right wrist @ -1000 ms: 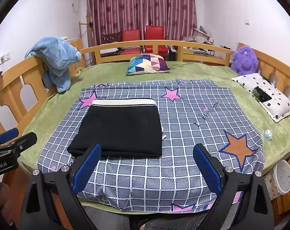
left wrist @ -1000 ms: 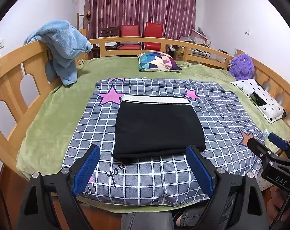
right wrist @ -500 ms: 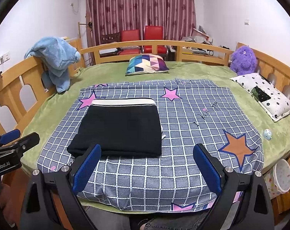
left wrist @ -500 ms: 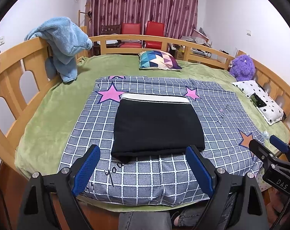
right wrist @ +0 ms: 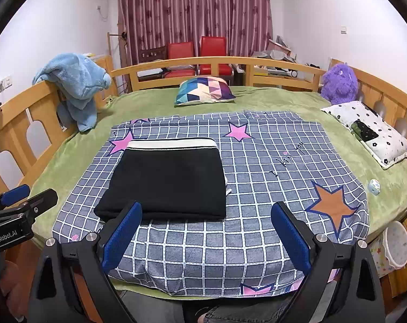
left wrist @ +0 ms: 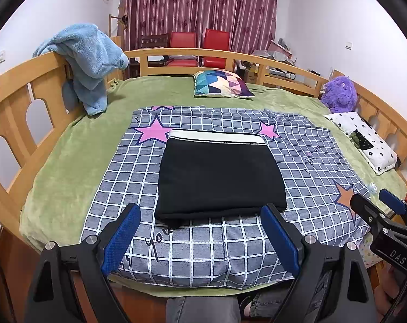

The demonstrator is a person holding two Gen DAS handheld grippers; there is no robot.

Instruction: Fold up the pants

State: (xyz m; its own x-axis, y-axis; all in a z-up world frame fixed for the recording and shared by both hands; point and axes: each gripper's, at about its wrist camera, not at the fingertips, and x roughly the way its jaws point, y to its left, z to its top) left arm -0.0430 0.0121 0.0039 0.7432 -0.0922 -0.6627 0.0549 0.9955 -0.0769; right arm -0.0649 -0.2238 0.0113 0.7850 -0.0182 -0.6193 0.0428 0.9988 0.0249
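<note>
The black pants (left wrist: 219,180) lie folded into a flat rectangle with a white waistband at the far edge, on a grey checked sheet (left wrist: 230,247) with stars. They also show in the right wrist view (right wrist: 168,183). My left gripper (left wrist: 200,238) is open and empty, held above the near edge of the bed, short of the pants. My right gripper (right wrist: 206,238) is open and empty, to the right of the pants' near edge. Each gripper shows at the edge of the other's view.
The bed has a green blanket (left wrist: 68,167) and a wooden rail (left wrist: 12,102) around it. A blue towel (left wrist: 90,59) hangs on the left rail. A colourful pillow (left wrist: 222,83), a purple plush toy (left wrist: 339,94) and a spotted pillow (left wrist: 364,140) lie at the back and right.
Both grippers have drifted slightly back and up from the bed. The pants lie unmoved and both grippers stay open.
</note>
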